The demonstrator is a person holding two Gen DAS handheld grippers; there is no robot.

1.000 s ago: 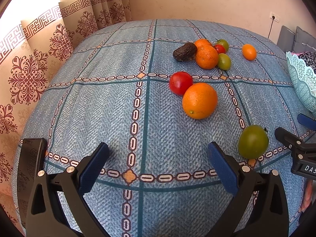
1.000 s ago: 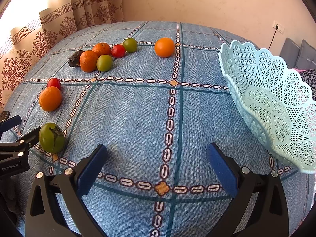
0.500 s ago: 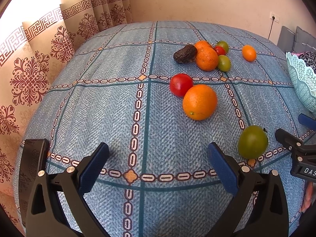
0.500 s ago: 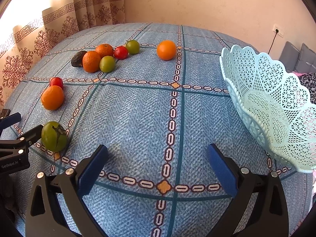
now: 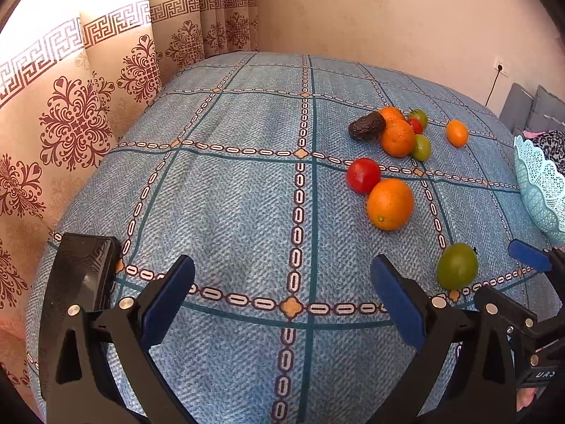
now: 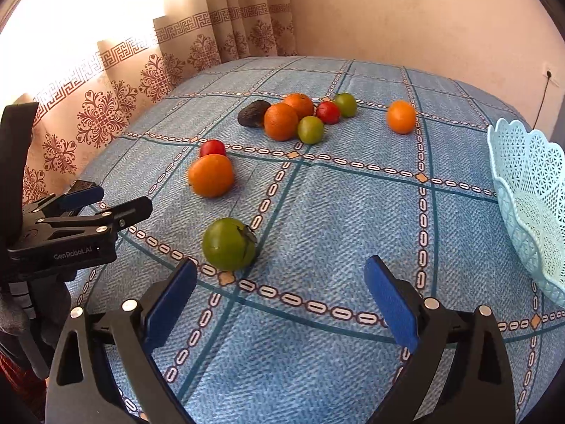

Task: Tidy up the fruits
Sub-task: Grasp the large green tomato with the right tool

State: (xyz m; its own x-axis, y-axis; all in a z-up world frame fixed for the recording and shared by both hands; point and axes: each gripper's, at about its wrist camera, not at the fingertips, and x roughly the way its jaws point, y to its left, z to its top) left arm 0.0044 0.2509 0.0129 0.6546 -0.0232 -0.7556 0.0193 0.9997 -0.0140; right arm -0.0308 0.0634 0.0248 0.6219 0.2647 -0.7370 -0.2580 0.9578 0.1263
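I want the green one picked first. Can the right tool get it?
Probably yes. The right tool is open, and the nearest green tomato sits just ahead, slightly left of its gap, with only cloth between.

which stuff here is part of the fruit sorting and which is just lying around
Part of the job:
- green tomato
- large orange
- fruit cluster with avocado
- lone orange
- lattice basket
- right claw, open

Just there:
- curtains
- wall socket
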